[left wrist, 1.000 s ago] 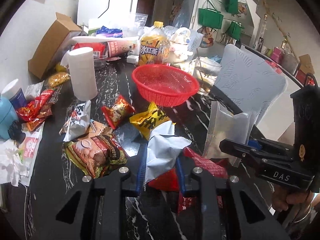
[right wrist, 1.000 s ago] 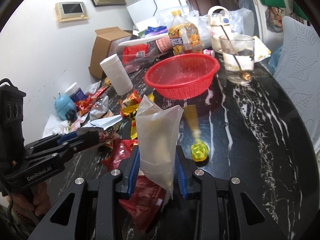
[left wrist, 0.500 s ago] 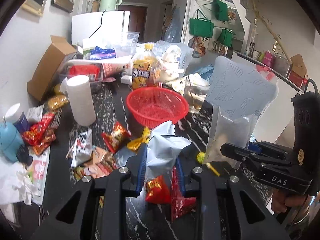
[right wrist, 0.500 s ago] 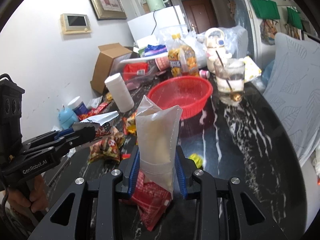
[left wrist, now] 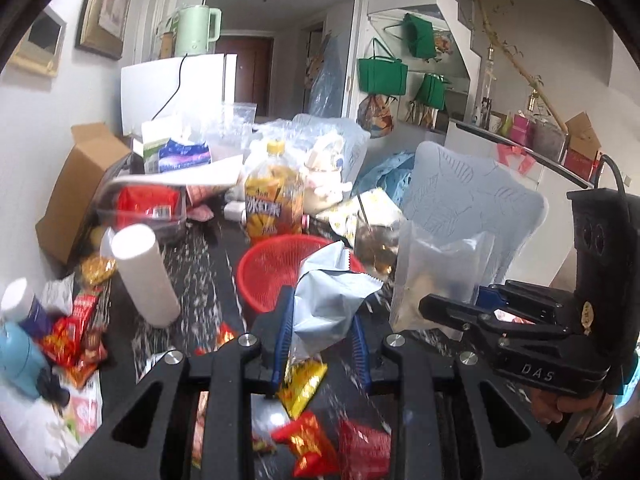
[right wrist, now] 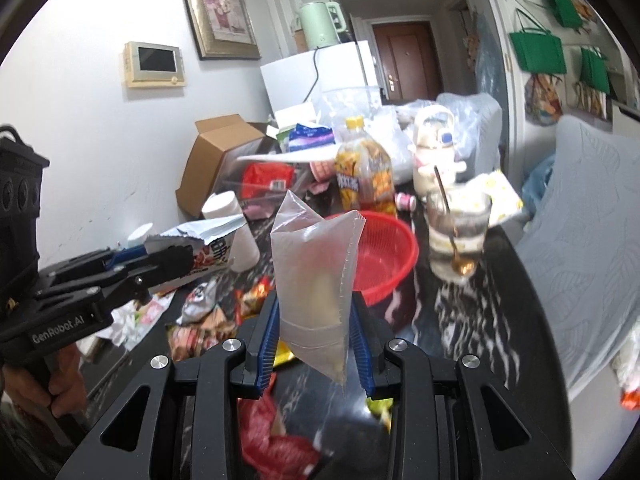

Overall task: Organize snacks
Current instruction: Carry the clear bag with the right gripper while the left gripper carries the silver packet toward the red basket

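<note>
Since a second earlier both grippers had risen off the table, the left gripper [left wrist: 320,344] pinching a silver packet [left wrist: 328,300] and the right gripper [right wrist: 316,344] a clear pouch [right wrist: 316,264], the red basket [left wrist: 276,268] at twelve o'clock probably next.

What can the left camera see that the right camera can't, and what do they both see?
Only the left wrist view shows the blue bottle at the table's left edge and the right gripper from the side, shut on the clear plastic bag.

Only the right wrist view shows the wall screen and the left gripper from the side, shut on the silver snack bag.

Both show the red basket, the orange drink bottle and the paper roll.
</note>
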`<state>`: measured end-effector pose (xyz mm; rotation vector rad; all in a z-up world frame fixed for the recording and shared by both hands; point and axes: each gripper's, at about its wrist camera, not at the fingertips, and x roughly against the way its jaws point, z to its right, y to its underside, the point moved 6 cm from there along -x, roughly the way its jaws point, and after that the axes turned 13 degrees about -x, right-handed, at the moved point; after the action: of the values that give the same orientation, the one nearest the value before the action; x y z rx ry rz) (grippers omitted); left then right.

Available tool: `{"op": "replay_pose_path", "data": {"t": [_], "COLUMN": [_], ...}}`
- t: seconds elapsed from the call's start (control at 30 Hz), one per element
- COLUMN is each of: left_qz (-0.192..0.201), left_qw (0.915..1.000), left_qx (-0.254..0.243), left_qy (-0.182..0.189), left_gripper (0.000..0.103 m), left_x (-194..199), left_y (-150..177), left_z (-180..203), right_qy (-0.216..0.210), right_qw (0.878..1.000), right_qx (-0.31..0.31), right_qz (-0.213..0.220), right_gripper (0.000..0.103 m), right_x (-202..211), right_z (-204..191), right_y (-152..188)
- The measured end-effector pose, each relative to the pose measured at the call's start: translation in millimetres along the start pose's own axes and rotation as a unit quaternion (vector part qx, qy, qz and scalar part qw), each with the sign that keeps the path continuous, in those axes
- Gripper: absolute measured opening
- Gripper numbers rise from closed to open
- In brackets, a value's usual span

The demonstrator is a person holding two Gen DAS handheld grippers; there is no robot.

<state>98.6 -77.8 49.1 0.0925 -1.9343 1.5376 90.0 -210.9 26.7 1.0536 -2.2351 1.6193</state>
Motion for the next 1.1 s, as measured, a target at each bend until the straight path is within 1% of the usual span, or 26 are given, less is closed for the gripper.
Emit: {"op": "replay_pose_path", "data": {"t": [0.3,0.43,0.53,0.6,0.7,0.8,0.87,0.97,1.1], "left_qz": [0.014,0.018,0.018,0.014,0.007,-0.004,-0.014,-0.026,-0.042], "left_qw": [0.9998,0.9997,0.9998,0.9998,0.9999,0.9999,0.9998,0.9996,0.9987], "left_qx": [-0.014,-0.017,-0.013,-0.011,-0.014,-0.016,-0.016,-0.013,-0.023], "left_qy": [-0.005,-0.001,0.004,0.007,0.004,0.0,-0.006,-0.004,-0.018], "left_gripper": [0.026,0.026,0.026,0.026,0.026,0.026,0.026,0.026,0.026], "left_x": [-36,-58,-76,-91,-108,-126,-137,-151,-164], "left_y": [-37,-49,-56,-59,-61,-61,-60,-58,-54], "left_z": [-16,-24,-30,-34,-38,-44,-48,-53,-55], "right_qy": [-0.001,0.006,0.009,0.014,0.013,0.041,0.048,0.051,0.063], "right_qw": [1.0,0.999,0.999,0.999,0.999,0.998,0.998,0.997,0.996], "right_qx": [0.02,0.031,0.032,0.033,0.034,0.046,0.049,0.047,0.047], "right_qz": [0.011,0.015,0.01,0.008,-0.006,-0.004,-0.008,-0.016,-0.03], "right_gripper": [0.033,0.033,0.033,0.033,0.033,0.033,0.033,0.033,0.033], "right_x": [-28,-46,-63,-73,-90,-105,-113,-126,-142], "right_z": [9,15,22,26,31,38,42,47,51], "right_y": [-42,-62,-74,-81,-88,-94,-95,-96,-93]}}
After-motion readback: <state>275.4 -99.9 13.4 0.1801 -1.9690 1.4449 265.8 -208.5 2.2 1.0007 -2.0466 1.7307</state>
